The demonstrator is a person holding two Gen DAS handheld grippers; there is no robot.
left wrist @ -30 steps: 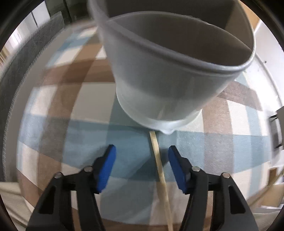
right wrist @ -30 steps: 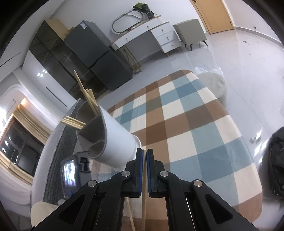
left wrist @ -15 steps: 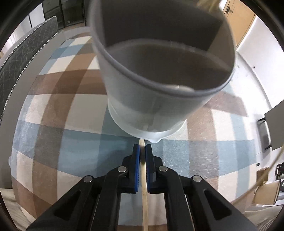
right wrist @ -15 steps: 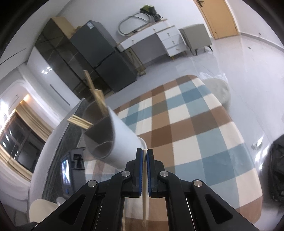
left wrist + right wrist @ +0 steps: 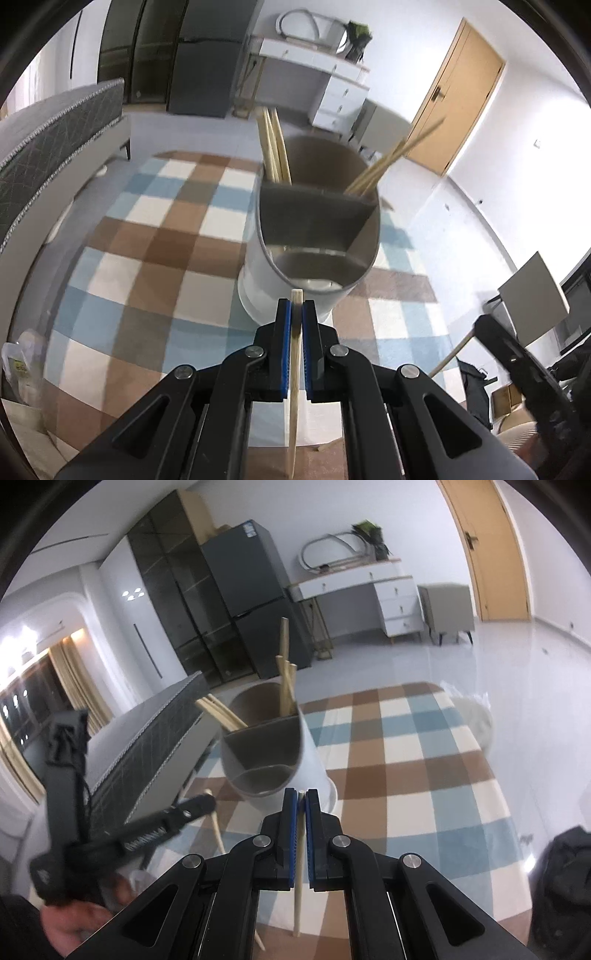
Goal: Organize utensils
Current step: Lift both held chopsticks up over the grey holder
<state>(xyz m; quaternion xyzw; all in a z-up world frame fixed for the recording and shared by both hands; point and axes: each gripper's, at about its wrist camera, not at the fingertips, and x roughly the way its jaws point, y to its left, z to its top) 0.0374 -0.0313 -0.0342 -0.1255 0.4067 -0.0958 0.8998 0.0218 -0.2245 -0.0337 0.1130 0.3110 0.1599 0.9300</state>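
Observation:
A white round utensil holder [image 5: 266,273] with grey inner dividers stands on a checked tablecloth [image 5: 155,251]. Several wooden chopsticks [image 5: 273,147] stand in its far compartments. My left gripper [image 5: 296,314] is shut on a wooden chopstick [image 5: 293,387], lifted just in front of the holder's near rim. My right gripper [image 5: 302,805] is shut on another wooden chopstick [image 5: 298,886], also close to the holder [image 5: 310,753]. In the right wrist view the left gripper [image 5: 147,834] shows at the left.
A grey padded headboard or sofa back [image 5: 44,147] runs along the left. A dark cabinet [image 5: 236,602], a white desk [image 5: 369,587] and a wooden door [image 5: 487,554] stand behind. A dark bag [image 5: 565,893] lies on the floor at the right.
My left gripper closed on the chopstick lying on the cloth and lifted it, tilting up so the holder's inside shows. My right gripper stayed shut on its chopstick and rose level with the holder.

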